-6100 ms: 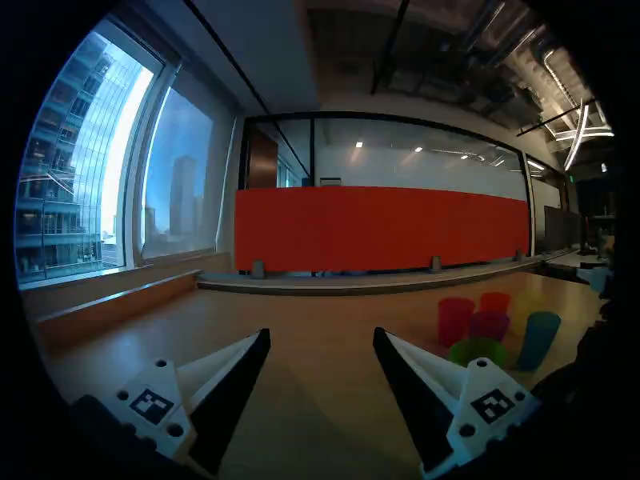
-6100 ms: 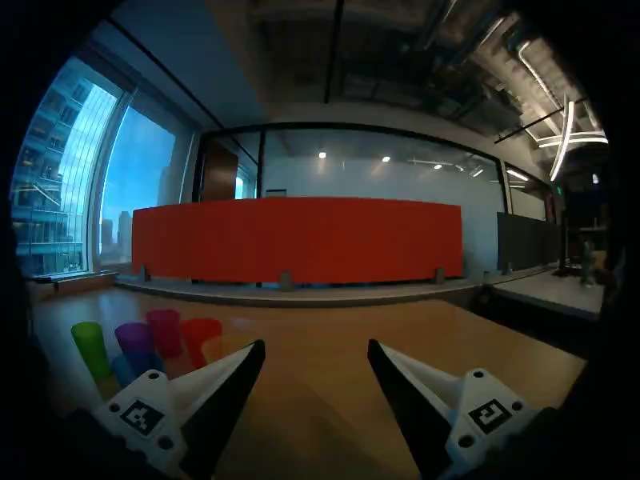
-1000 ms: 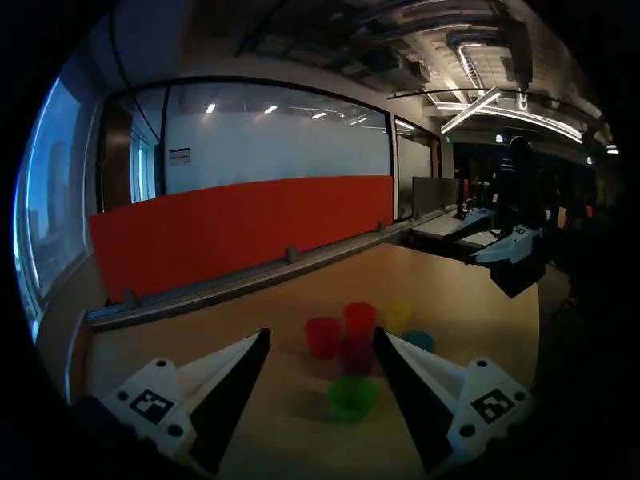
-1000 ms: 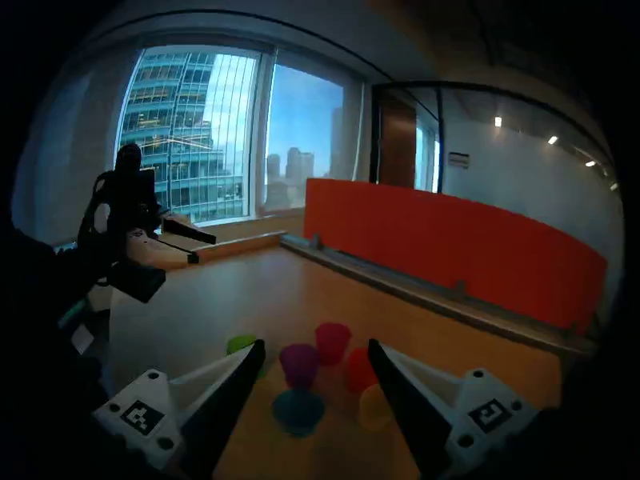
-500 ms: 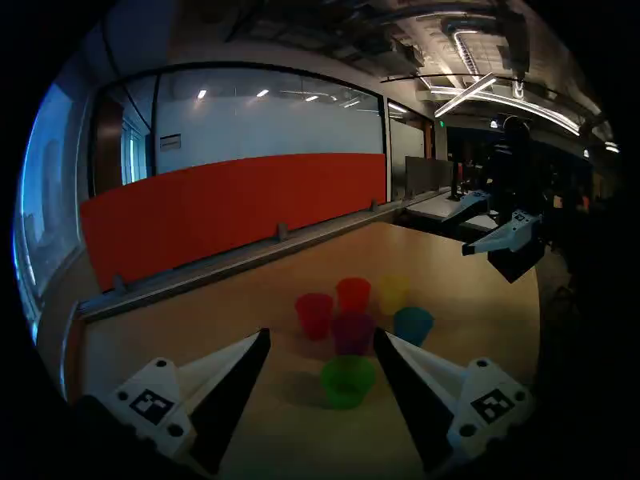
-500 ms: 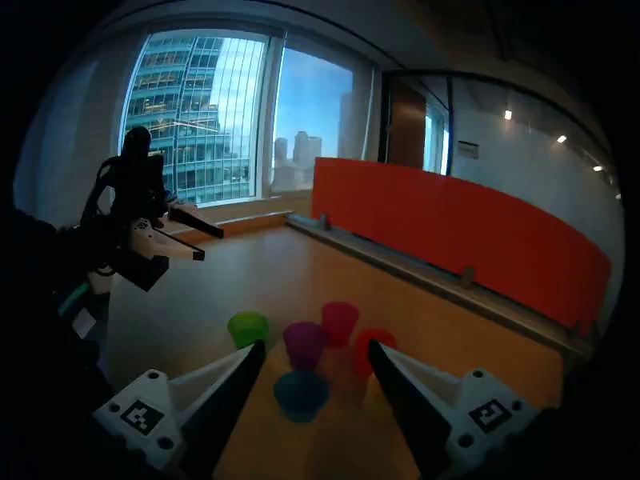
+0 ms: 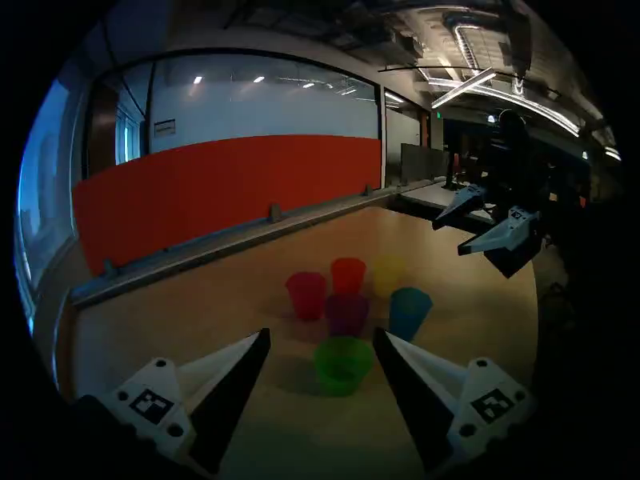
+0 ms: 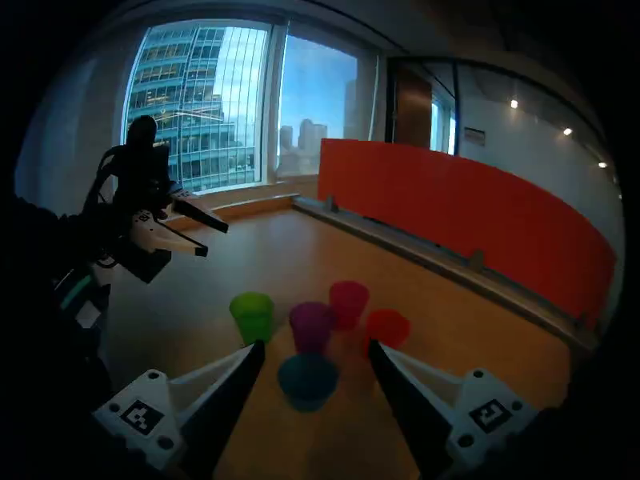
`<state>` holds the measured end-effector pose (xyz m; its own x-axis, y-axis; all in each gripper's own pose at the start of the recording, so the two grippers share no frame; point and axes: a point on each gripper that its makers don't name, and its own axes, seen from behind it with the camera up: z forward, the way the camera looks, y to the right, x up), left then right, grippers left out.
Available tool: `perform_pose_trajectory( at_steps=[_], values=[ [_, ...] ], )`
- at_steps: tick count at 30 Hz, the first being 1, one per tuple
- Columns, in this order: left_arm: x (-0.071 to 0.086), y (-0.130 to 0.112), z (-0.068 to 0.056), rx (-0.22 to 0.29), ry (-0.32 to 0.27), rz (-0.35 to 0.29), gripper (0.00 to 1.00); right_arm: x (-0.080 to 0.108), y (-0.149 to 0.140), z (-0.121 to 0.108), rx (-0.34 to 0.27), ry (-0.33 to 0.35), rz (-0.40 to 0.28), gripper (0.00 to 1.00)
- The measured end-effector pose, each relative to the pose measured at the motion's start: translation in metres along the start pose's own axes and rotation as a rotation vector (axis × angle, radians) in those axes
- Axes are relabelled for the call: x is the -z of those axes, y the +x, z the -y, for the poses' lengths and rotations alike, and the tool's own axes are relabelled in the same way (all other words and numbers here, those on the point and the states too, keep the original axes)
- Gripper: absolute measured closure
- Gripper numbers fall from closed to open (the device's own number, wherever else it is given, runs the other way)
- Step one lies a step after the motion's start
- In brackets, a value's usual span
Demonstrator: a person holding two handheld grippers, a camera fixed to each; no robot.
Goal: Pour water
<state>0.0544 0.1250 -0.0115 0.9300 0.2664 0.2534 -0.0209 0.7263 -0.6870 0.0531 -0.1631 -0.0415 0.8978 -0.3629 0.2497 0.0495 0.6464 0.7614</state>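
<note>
Green cup (image 7: 342,366): upright on the table (image 7: 488,320); it stands at the near edge of a cluster of 6 as I see it from the left gripper view.
Purple cup (image 7: 347,314): just behind the green cup, in the middle of the cluster.
Red cup (image 7: 307,294) and orange cup (image 7: 348,275): side by side behind the purple cup; I cannot tell whether they touch.
Yellow cup (image 7: 389,274): at the right end of the back row, just beside the orange cup.
Teal cup (image 7: 410,312): just right of the purple cup, in front of the yellow cup.
Contents: I cannot tell whether any cup holds water.
Left gripper (image 7: 320,334): my 2 fingers stand wide apart and press on nothing; the green cup shows in the gap between them; the right gripper view puts this gripper up off the table, well apart from the cluster, on the green cup's side.
Right gripper (image 8: 315,346): fingers wide apart, pressing on nothing; the teal cup shows in their gap; the left gripper view puts it raised over the table, well apart from the cluster, on the teal cup's side.
Surroundings: a wooden top; an orange partition (image 7: 224,184) runs along the table's far edge; tall windows (image 8: 200,104) stand beyond it.
</note>
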Motion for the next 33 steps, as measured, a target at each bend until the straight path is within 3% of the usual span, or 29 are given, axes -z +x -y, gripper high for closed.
perform_pose_trajectory(
  at_steps=[14,33],
  values=[
    [-0.013,-0.041,-0.014,-0.006,-0.038,0.076,0.04,-0.021,-0.040,0.004,-0.021,0.007,0.071,0.00],
    [-0.032,-0.086,-0.023,-0.026,-0.076,0.183,0.04,-0.043,-0.087,0.009,-0.034,0.019,0.150,0.01]
  ],
)
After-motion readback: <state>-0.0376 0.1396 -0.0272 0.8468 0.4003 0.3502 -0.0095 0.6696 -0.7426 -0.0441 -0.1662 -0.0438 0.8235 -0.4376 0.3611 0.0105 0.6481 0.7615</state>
